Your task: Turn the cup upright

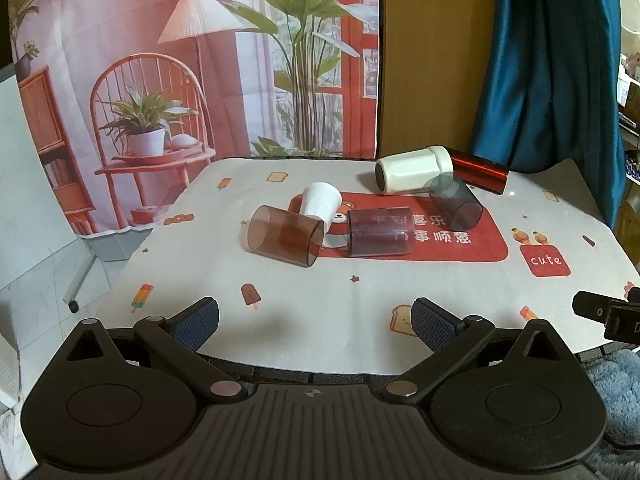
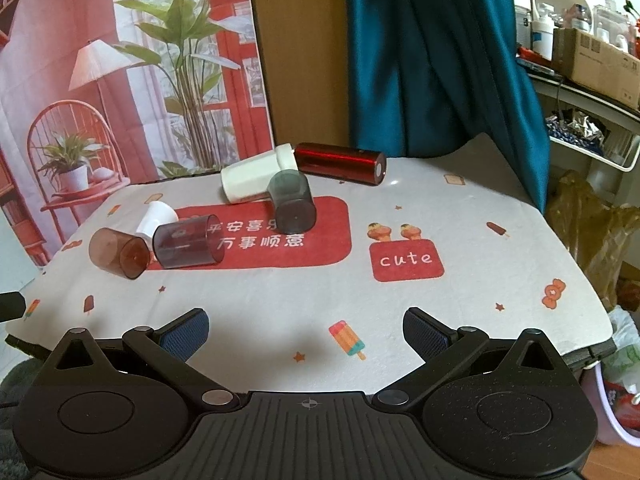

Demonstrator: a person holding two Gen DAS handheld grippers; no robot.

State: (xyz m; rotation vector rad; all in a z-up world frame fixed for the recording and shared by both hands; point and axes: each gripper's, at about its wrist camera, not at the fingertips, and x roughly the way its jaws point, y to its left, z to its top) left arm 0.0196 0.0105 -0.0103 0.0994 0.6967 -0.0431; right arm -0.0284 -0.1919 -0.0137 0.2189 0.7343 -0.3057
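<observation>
Several cups lie on their sides on the table mat. A brown translucent cup [image 1: 284, 236] [image 2: 118, 253] lies at the left, next to a small white cup [image 1: 320, 205] [image 2: 156, 218] and a purple translucent cup [image 1: 378, 232] [image 2: 187, 243]. A grey translucent cup [image 1: 454, 200] [image 2: 291, 202] lies farther back beside a large white cup [image 1: 412, 170] [image 2: 256, 176] and a red metallic tumbler [image 1: 478, 170] [image 2: 340, 163]. My left gripper [image 1: 316, 320] and right gripper [image 2: 306, 330] are open and empty over the near table edge, well short of the cups.
The printed mat [image 1: 360, 304] [image 2: 480, 280] covers the table. A room-scene backdrop [image 1: 200, 60] and a teal curtain [image 2: 432, 52] hang behind. Shelves with clutter [image 2: 592, 60] stand at the right. The right gripper's tip [image 1: 600, 312] shows at the left view's right edge.
</observation>
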